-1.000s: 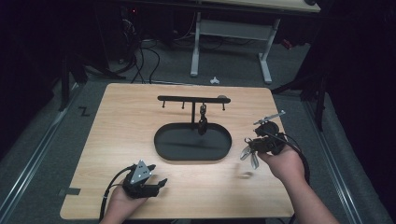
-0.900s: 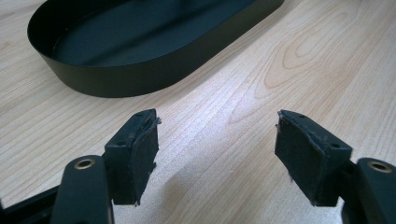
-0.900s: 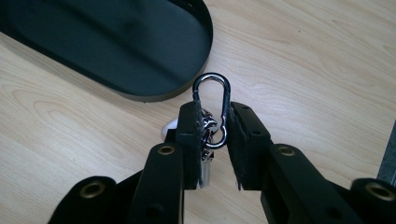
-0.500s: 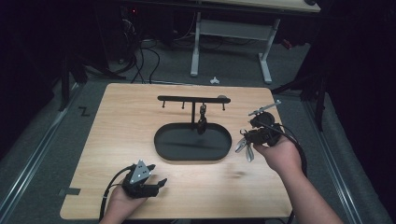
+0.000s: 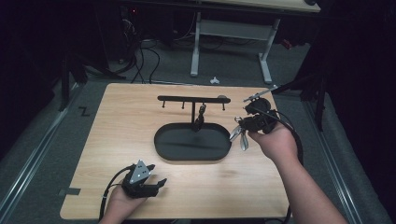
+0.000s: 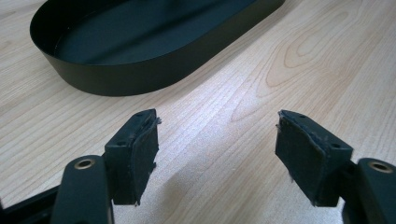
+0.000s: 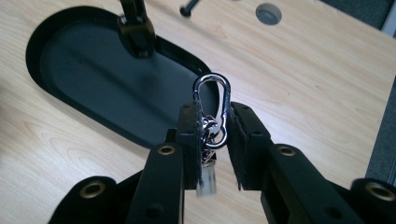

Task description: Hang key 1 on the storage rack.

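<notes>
The silver carabiner [image 7: 211,108], pinched in the right gripper [image 7: 212,140], is mid-carry and next needs its loop slipped over a peg of the hook rack [image 5: 192,99]; the left gripper [image 6: 217,154] rests spread wide.

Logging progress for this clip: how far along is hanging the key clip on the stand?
Done: the right gripper is shut on the silver carabiner. In hand: it is held above the table, beside the black tray. Left: hooking it on the hanger bar. The left gripper is open, idle.

Carabiner clip [image 7: 212,109]: shiny polished metal. Oval tray [image 6: 154,70]: matt black, smooth. Table [image 6: 280,70]: pale wood grain, satin. Gripper pads [image 6: 142,158]: black rubbery, rough, frayed edges.
</notes>
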{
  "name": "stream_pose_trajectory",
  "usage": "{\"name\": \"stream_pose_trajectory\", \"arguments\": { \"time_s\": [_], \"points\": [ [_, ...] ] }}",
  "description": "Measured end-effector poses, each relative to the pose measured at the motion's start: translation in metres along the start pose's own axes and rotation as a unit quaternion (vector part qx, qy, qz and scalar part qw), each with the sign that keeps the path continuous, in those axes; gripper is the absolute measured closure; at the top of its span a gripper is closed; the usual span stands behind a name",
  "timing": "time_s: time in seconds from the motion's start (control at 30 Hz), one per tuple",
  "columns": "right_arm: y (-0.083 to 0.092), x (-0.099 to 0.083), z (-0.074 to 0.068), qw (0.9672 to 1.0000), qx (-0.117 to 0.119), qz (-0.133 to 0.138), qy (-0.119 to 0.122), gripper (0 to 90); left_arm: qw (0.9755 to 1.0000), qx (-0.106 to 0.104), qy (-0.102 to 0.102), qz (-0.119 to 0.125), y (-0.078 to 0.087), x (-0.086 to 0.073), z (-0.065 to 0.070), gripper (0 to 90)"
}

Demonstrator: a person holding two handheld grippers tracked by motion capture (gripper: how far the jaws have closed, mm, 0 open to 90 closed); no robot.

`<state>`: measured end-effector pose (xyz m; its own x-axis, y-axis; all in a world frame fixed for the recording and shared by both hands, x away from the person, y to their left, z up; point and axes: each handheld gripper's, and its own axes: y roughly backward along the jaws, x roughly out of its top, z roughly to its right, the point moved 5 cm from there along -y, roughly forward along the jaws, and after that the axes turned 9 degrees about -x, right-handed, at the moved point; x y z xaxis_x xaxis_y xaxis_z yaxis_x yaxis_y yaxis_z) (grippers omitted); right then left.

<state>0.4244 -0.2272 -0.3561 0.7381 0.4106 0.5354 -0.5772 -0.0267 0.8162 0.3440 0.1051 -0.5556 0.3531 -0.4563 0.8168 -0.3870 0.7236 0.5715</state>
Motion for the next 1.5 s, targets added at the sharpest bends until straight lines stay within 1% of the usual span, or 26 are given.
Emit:
{"name": "stream_pose_trajectory", "arguments": {
  "time_s": [0.27,0.4,0.57,0.6,0.67,0.83,0.97,1.13,1.17,1.2,1.23,1.3,1.33,1.37,1.5],
  "points": [
    [0.009,0.021,-0.005,0.9999,-0.004,0.012,0.005,75.4,1.0000,0.000,0.000,-0.001,0.000,0.000,-0.001,30.4],
    [0.009,0.030,-0.008,0.9999,-0.005,0.015,0.007,75.3,1.0000,0.000,0.000,-0.001,0.000,0.000,0.000,30.4],
    [-0.001,0.038,-0.013,0.9998,0.001,0.017,0.006,75.4,1.0000,0.001,0.000,0.002,0.000,0.000,-0.001,30.4],
    [-0.003,0.040,-0.014,0.9998,0.002,0.017,0.005,75.4,1.0000,-0.001,-0.001,-0.002,0.001,-0.001,-0.001,30.4],
    [-0.008,0.042,-0.015,0.9999,0.002,0.014,0.002,75.4,1.0000,-0.001,0.000,-0.001,0.001,-0.001,-0.001,30.4],
    [-0.018,0.048,-0.020,0.9999,0.001,0.017,0.001,75.4,1.0000,-0.001,-0.001,-0.001,0.001,-0.001,0.000,30.4],
    [-0.026,0.047,-0.023,0.9999,-0.003,0.011,-0.002,75.3,1.0000,-0.001,-0.002,-0.002,0.002,-0.002,0.000,30.4],
    [-0.035,0.044,-0.023,0.9999,-0.003,0.013,-0.011,75.1,1.0000,-0.002,0.003,-0.002,0.002,-0.003,-0.001,30.4],
    [-0.037,0.043,-0.022,0.9999,-0.002,0.012,-0.011,84.2,1.0000,-0.003,0.004,-0.003,0.002,-0.003,-0.002,30.4],
    [-0.038,0.042,-0.022,0.9998,-0.006,0.015,-0.006,86.4,1.0000,-0.002,0.004,-0.003,0.001,-0.003,-0.002,30.4],
    [-0.039,0.042,-0.021,0.9998,-0.009,0.016,-0.009,87.8,1.0000,-0.002,0.004,-0.002,0.001,-0.003,-0.002,30.4],
    [-0.041,0.042,-0.019,0.9997,-0.005,0.020,-0.015,88.2,1.0000,-0.004,0.004,-0.004,0.000,-0.003,-0.002,30.4],
    [-0.043,0.041,-0.020,0.9997,-0.004,0.016,-0.017,89.2,1.0000,-0.004,0.004,-0.004,0.000,-0.003,-0.003,30.4],
    [-0.045,0.041,-0.020,0.9998,-0.007,0.016,-0.013,89.4,1.0000,-0.004,0.006,-0.001,-0.001,-0.003,-0.003,30.4],
    [-0.050,0.038,-0.020,0.9998,-0.004,0.013,-0.015,89.3,1.0000,-0.003,0.002,0.001,-0.001,-0.001,-0.002,30.5]
  ]
}}
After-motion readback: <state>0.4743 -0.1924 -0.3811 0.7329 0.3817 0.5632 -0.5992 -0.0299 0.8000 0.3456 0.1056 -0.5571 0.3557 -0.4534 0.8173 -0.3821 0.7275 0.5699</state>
